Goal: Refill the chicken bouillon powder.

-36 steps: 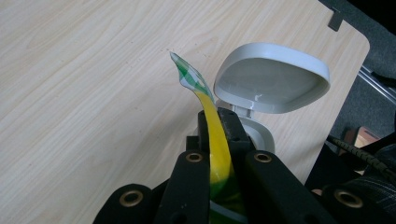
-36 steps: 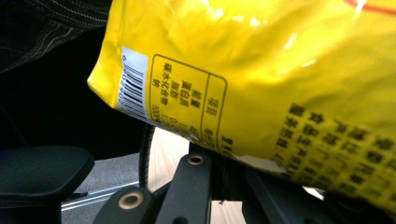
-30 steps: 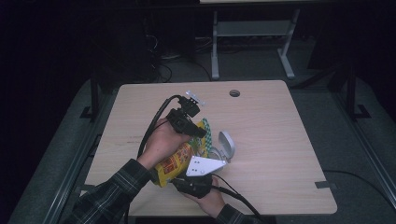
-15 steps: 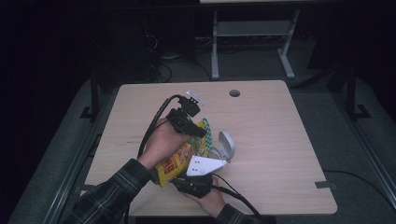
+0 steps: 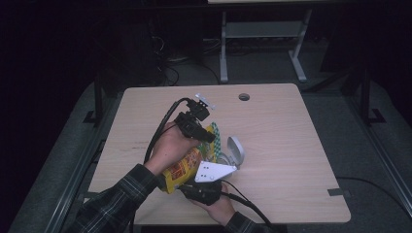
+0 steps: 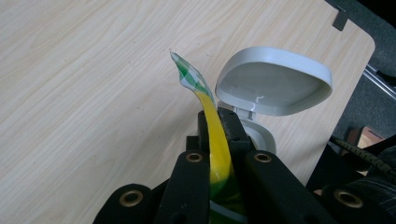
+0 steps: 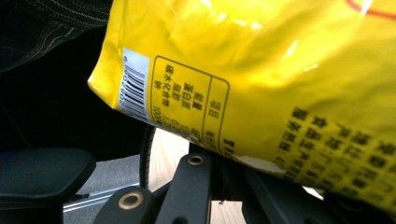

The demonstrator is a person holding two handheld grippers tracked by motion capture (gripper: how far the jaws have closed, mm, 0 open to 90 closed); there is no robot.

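Observation:
A yellow snack bag [image 5: 183, 167] hangs tilted over the wooden table [image 5: 282, 131], held at both ends. My left gripper [image 5: 208, 138] is shut on its upper sealed edge; in the left gripper view that gripper [image 6: 219, 116] pinches the yellow strip, whose green-and-white checked tip [image 6: 188, 77] curls up past the jaws. Below, my right gripper [image 5: 187, 188] is shut on the bag's lower edge. In the right gripper view the bag's back [image 7: 261, 70], with barcode and printed table, fills the frame above that gripper [image 7: 219, 156]. A white hinged container [image 5: 235, 150] stands open just beyond the bag.
The container's raised lid [image 6: 273, 81] is right behind my left jaws. A cable hole [image 5: 244, 97] sits at the table's far edge. A white metal frame [image 5: 262, 34] stands on the floor behind. The person's plaid sleeve [image 5: 116, 201] comes in bottom left.

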